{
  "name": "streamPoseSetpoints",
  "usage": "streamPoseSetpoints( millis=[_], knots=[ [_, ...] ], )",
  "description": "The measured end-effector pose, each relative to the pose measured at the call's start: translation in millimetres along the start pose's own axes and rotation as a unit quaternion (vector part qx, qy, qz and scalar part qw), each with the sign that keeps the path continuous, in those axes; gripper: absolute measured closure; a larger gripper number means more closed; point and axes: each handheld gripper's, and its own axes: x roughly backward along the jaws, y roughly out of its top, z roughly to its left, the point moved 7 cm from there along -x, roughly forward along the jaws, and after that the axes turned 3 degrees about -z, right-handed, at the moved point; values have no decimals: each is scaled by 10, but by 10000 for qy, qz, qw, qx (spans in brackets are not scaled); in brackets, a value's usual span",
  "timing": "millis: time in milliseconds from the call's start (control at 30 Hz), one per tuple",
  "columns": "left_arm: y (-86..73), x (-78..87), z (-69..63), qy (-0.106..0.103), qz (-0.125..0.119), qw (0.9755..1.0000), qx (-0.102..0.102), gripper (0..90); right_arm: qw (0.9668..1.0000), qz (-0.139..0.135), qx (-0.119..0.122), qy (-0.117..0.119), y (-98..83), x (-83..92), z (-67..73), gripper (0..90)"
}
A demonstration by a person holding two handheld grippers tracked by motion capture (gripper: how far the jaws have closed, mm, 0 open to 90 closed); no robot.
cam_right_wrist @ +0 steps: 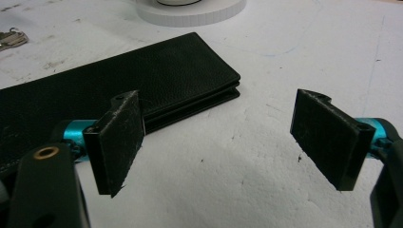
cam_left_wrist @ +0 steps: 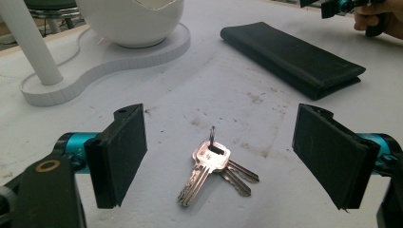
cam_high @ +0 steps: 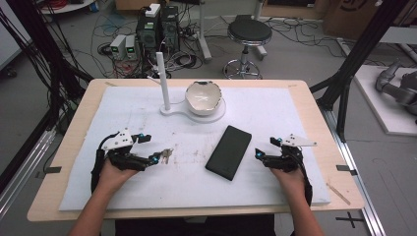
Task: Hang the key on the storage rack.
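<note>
A pale wooden table [cam_high: 69, 147] carries a scuffed white mat [cam_high: 275, 113]. On the mat lie a bunch of keys [cam_high: 166, 156], a black wallet [cam_high: 228, 152] near the middle, and a white stand [cam_high: 169, 111] holding a bowl [cam_high: 202, 96] at the far side.

I worked in what looked like a robotics lab. Beyond my table [cam_high: 305, 93] the bare floor was strewn with tangled cables [cam_high: 110, 29], with computer towers [cam_high: 160, 27] and small power units [cam_high: 124, 46] standing among them. A black stool [cam_high: 249, 32] stood nearby, black frame struts [cam_high: 361, 49] flanked the table, and a grey robot arm [cam_high: 396, 86] lay at the right.
</note>
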Motion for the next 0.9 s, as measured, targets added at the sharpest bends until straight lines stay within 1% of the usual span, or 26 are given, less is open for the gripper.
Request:
streamPoseSetpoints(
  millis=[33,133,167,200,267,333,400,433,500,567,600,700,733,767,800,867,900],
  knots=[
    [-3,-5,-2,-31,4,10000,24,188,10000,-5,-21,-18,3,0,0,191],
    [-13,-14,1,-35,35,10000,21,189,10000,-45,-17,-43,9,-5,-15,191],
    [-18,-23,-3,-55,36,10000,40,188,10000,-18,-71,-24,3,-17,-13,191],
    [-35,-34,-13,-81,112,9999,11,188,10000,9,-37,-19,-3,-24,-18,191],
    [-43,-38,-24,-91,155,9998,-6,188,10000,57,-34,-9,-8,-35,-8,191],
    [-46,-41,-44,-106,203,9997,-109,189,10000,28,0,-25,4,-22,-2,191],
    [-28,-41,-49,-104,141,9998,-126,188,10000,-4,3,-40,11,-15,-1,191],
    [-23,-43,-49,-114,119,9998,-122,189,10000,1,-36,-38,11,8,16,191],
    [-9,-73,-43,-161,79,9998,-70,189,10000,-21,-25,-55,15,18,26,191],
    [-3,-90,-38,-159,89,9998,-44,191,10000,-23,-23,-43,16,19,31,191],
    [5,-117,-33,-180,181,9997,-65,191,10000,-24,-24,-34,22,6,35,191],
    [57,-212,-30,-120,393,9990,-199,199,10000,5,-7,-26,17,-19,33,191],
    [69,-254,-28,-82,443,9988,-205,200,10000,24,-1,-21,15,-31,29,191],
    [73,-299,-31,-108,458,9988,-167,205,10000,55,-7,1,11,-37,32,191],
    [65,-345,-23,-129,484,9987,-135,224,10000,38,10,-7,14,-45,30,191],
    [23,-437,-8,-165,625,9979,-85,284,10000,61,8,4,10,-51,34,191],
    [1,-477,3,-173,698,9974,-103,320,10000,73,7,6,8,-51,32,191]
  ],
)
